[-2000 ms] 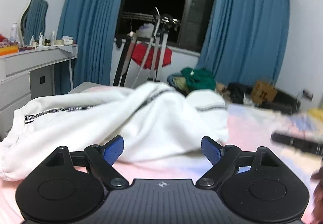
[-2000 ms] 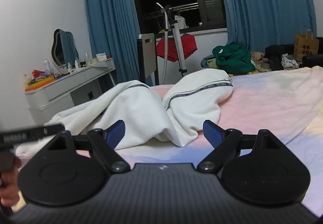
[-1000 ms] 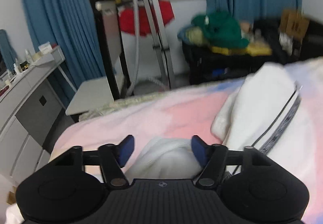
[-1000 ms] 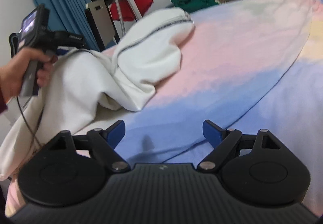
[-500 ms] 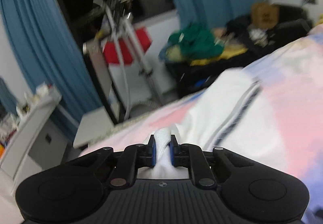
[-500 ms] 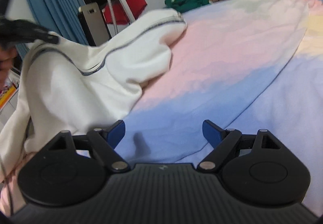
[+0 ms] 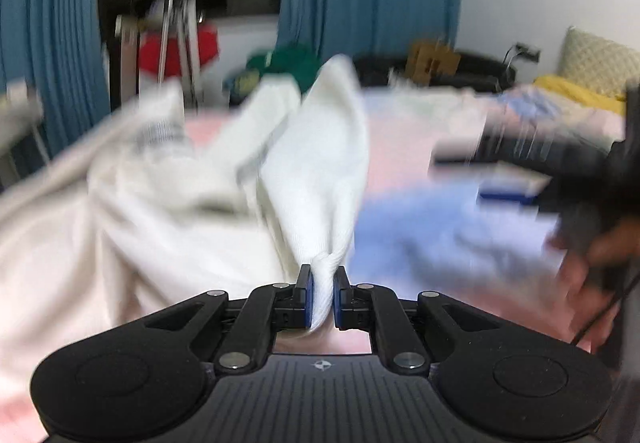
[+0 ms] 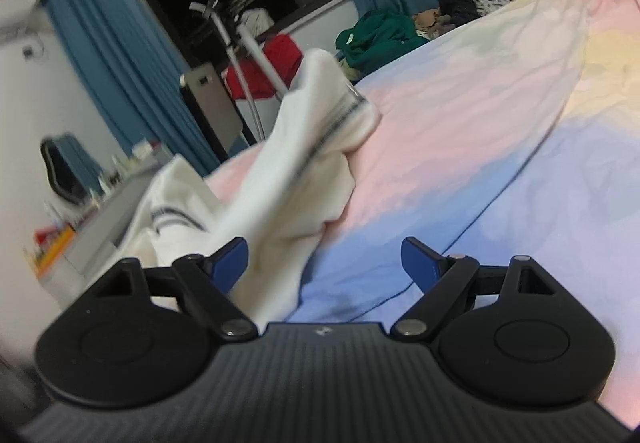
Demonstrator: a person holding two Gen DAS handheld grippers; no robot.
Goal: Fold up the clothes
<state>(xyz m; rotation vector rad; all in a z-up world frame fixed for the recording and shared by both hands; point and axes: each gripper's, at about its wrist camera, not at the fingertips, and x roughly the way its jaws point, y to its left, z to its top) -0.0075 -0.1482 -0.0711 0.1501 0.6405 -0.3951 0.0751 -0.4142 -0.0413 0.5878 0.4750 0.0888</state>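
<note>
Garment [image 7: 320, 179]: white, with a dark striped trim band, lying crumpled toward the left side of the bed [image 8: 460, 131]; one bunched edge is lifted off the sheet. Left gripper [image 7: 321, 297]: jaws closed on that bunched white edge, cloth pinched between the blue pads and rising as a peaked fold ahead of them. Right gripper [image 8: 325, 263]: jaws spread wide, nothing between the pads; the garment's near hem [image 8: 276, 283] hangs just beside its left finger. Right hand [image 7: 592, 255]: blurred at the right margin of the left wrist view, around its gripper's handle. Bedsheet: pink, blue and pale yellow, bare and flat to the right of the garment. Blue curtains [image 8: 120, 51], a dark window and a green clothes heap [image 8: 376, 35] stand beyond the far edge.
</note>
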